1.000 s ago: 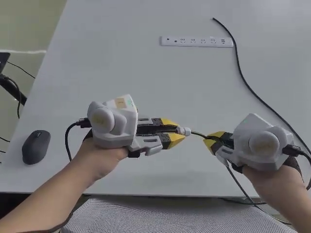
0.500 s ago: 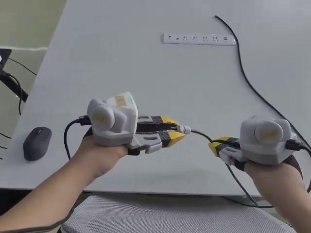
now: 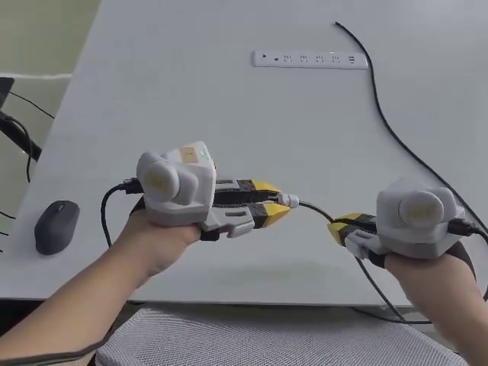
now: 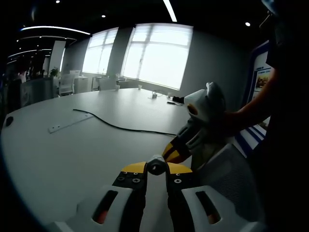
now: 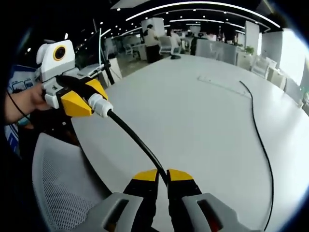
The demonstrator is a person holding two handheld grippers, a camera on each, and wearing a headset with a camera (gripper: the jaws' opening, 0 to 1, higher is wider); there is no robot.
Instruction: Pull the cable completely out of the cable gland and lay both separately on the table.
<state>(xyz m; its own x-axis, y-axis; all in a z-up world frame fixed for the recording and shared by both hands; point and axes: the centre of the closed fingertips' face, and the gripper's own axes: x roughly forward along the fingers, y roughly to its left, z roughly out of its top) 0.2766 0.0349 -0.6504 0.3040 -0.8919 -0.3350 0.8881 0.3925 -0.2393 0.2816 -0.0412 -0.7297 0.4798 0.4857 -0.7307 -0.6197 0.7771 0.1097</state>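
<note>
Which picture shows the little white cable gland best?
The right gripper view: the cable gland shows side-on, with the black cable coming out. The head view shows it small; the left gripper view shows its end between the jaws.

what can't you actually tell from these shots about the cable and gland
1. How much cable sits inside the cable gland: right gripper view, hidden by the gland and the jaws of the left gripper.
2. Gland's rear body: left gripper view, buried between the jaws.
3. Cable's run behind the right gripper: head view, covered by the gripper body and hand.
</note>
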